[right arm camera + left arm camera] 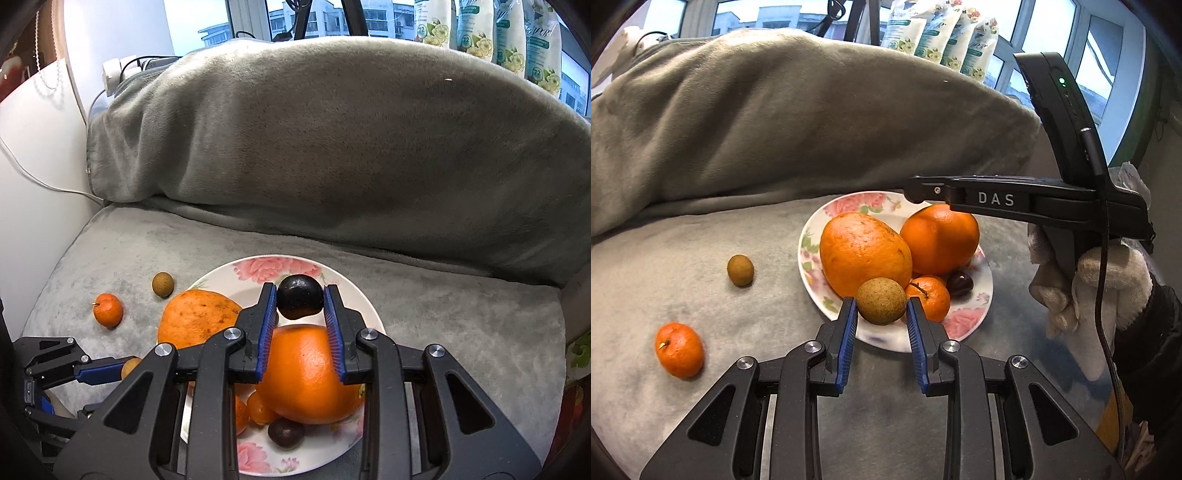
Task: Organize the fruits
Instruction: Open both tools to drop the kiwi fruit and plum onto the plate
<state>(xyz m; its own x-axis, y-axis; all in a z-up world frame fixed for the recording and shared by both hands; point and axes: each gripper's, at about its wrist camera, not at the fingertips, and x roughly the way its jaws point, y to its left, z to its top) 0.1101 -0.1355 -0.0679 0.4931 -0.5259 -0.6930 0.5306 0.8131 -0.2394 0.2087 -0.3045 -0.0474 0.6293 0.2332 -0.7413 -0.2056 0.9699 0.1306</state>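
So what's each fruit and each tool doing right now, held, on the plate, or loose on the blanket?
Left tool: shut on brown longan, over the plate's rim.
Right tool: shut on dark cherry, above the plate.
Plate: holds two big oranges, a small mandarin, another dark cherry.
Loose mandarin: on blanket.
Loose longan: on blanket.

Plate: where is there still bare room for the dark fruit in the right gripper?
The plate has bare room along its far rim, beyond the big oranges. The near side is crowded with a small tangerine and dark fruit.
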